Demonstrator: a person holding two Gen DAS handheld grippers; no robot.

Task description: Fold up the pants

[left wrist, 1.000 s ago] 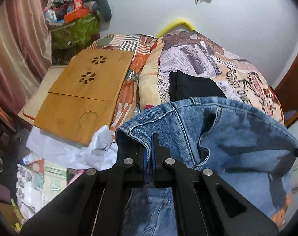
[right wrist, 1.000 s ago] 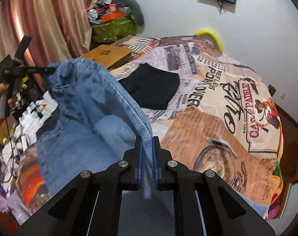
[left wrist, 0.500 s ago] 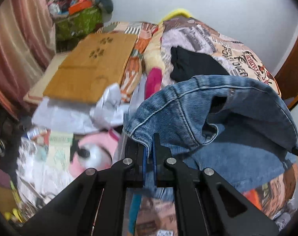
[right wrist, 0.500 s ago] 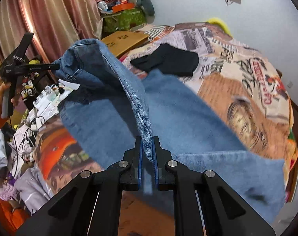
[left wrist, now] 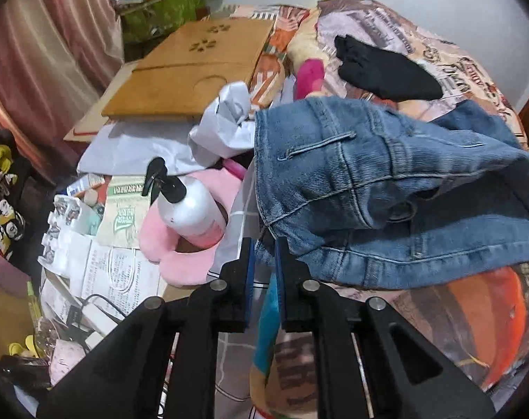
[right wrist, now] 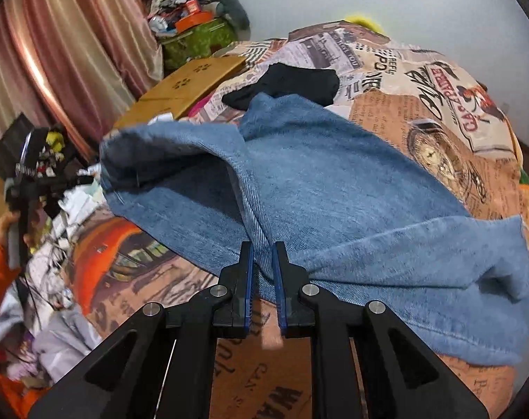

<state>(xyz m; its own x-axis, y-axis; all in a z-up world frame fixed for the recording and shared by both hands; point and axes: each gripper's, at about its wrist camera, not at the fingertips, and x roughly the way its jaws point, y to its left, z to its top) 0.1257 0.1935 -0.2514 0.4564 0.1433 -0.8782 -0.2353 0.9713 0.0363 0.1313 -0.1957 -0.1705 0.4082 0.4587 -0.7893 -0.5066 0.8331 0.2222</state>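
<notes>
Already, both pairs of jaws have just been opening, so the blue denim pants (right wrist: 334, 209) are at risk of sliding off unevenly, because the waist end is lying right at the cluttered edge of the newspaper-print bedspread (right wrist: 439, 111) and the top layer is still bunching. The left gripper (left wrist: 262, 262) is standing slightly parted with a denim corner loosely between its pads, and the right gripper (right wrist: 262, 265) is likewise barely parted around the folded seam.

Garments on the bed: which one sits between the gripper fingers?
The blue denim jeans, their edge between both grippers' fingers; the black folded garment lies apart, farther up the patterned bedspread.
</notes>
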